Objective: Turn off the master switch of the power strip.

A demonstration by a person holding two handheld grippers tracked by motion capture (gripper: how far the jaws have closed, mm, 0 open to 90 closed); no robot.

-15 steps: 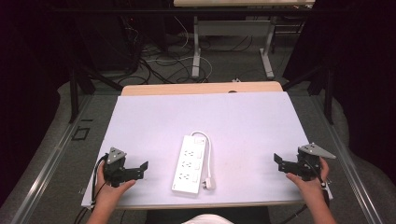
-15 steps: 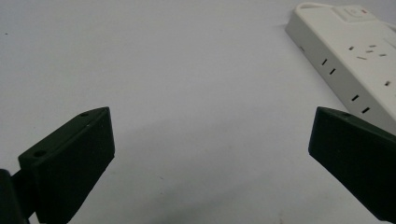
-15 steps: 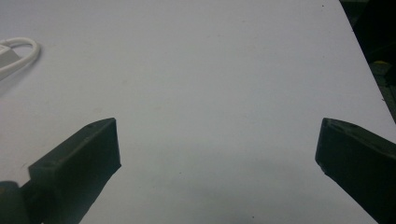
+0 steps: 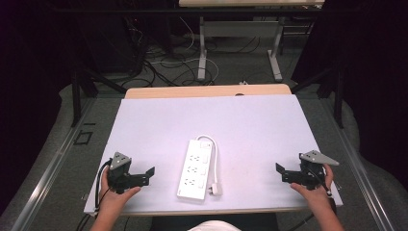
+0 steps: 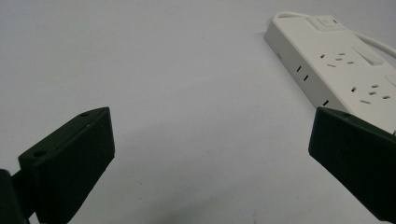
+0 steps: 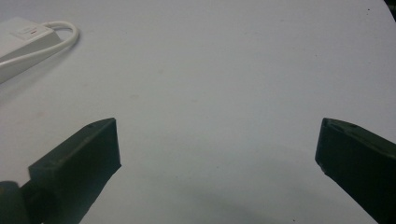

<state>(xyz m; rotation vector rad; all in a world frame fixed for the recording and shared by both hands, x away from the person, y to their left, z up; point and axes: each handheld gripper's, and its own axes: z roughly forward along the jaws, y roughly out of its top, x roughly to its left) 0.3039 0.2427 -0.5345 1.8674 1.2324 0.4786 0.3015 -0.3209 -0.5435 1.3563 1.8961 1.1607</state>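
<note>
A white power strip (image 4: 195, 169) lies near the table's front middle, its white cable (image 4: 214, 161) looping along its right side to a plug (image 4: 215, 189). My left gripper (image 4: 148, 176) rests at the front left, pointing right toward the strip, jaws wide apart with nothing between them. In the left gripper view the left gripper (image 5: 210, 130) is open over bare table, with the strip (image 5: 345, 70) ahead on the right. My right gripper (image 4: 282, 173) sits at the front right, pointing left. Its own view shows the right gripper (image 6: 218, 135) open and empty, the strip's switch end (image 6: 21, 37) far left.
The white table top (image 4: 240, 125) has a wooden edge (image 4: 207, 91) at the back. Beyond it the floor holds tangled cables (image 4: 163, 62) and the legs of another desk (image 4: 202, 53). Metal rails run along both sides of the table.
</note>
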